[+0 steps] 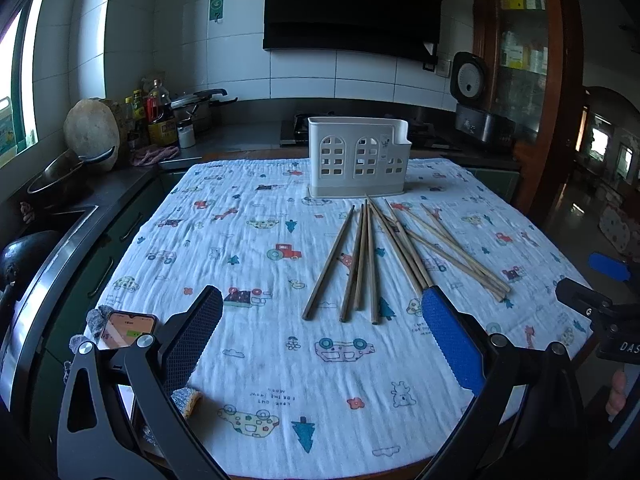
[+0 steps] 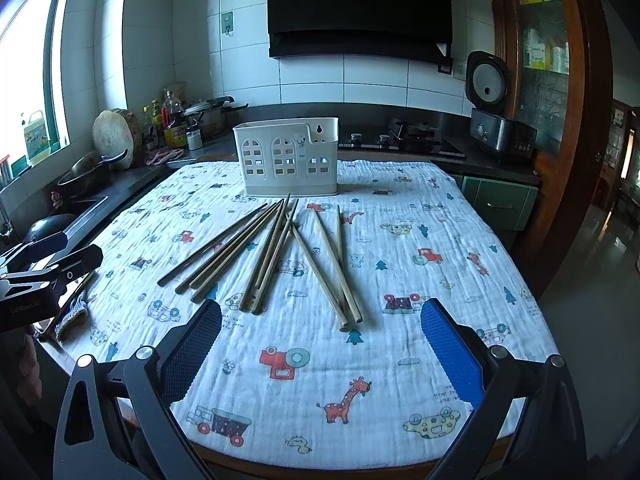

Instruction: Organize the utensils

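Several wooden chopsticks (image 1: 370, 258) (image 2: 276, 254) lie fanned out on a printed cloth, their far tips near a white slotted utensil holder (image 1: 358, 156) (image 2: 286, 158) at the table's back. My left gripper (image 1: 322, 304) hovers open over the near side of the cloth, just short of the chopsticks' near ends. My right gripper (image 2: 320, 312) is open too, with the near ends of the chopsticks reaching between its fingers without touching the pads. Each gripper shows at the edge of the other's view.
The table (image 2: 240, 460) wears a white cloth with cartoon prints (image 1: 280, 360). A phone (image 1: 126, 330) and a knitted glove (image 1: 188, 398) lie at its left near corner. Behind are a counter with bottles (image 1: 160, 114), a pan (image 1: 64, 176), a stove (image 2: 400, 140) and a rice cooker (image 2: 496, 120).
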`<state>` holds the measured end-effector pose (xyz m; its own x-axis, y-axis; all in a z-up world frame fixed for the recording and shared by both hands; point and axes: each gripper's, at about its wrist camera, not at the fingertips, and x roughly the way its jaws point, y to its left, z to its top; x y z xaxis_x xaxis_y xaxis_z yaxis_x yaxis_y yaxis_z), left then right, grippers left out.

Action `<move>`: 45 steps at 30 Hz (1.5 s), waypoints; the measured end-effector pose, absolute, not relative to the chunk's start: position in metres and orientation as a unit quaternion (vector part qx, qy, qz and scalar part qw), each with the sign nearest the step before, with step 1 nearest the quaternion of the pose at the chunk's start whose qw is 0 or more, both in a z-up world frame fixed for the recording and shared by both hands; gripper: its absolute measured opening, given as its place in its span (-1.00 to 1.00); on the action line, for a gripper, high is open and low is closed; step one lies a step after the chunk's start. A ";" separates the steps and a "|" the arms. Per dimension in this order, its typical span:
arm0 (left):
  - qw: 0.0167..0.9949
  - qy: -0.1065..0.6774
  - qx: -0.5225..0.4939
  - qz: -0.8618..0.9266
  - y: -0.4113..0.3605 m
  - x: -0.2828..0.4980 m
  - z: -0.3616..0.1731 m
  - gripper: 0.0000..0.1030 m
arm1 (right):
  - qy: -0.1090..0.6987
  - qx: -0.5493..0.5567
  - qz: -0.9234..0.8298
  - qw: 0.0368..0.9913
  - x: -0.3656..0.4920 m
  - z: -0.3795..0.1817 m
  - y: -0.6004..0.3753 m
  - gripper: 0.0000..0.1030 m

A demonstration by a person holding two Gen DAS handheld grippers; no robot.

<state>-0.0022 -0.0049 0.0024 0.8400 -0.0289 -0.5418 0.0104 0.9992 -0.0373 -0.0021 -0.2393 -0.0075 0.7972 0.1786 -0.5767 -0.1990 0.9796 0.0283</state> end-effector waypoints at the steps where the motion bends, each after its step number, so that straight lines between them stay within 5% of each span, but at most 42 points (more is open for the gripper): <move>1: 0.959 0.282 -0.017 -0.013 -0.006 -0.003 0.003 0.91 | 0.303 -0.017 0.100 0.948 -0.002 -0.007 -0.239 0.87; 45: 0.957 0.289 -0.006 -0.014 -0.012 0.008 0.001 0.91 | 0.301 -0.010 0.104 0.948 0.007 -0.009 -0.239 0.87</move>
<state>0.0076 -0.0124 0.0012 0.8331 -0.0311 -0.5523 0.0242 0.9995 -0.0197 0.0068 -0.2394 -0.0091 0.7970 0.1902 -0.5732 -0.2028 0.9783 0.0428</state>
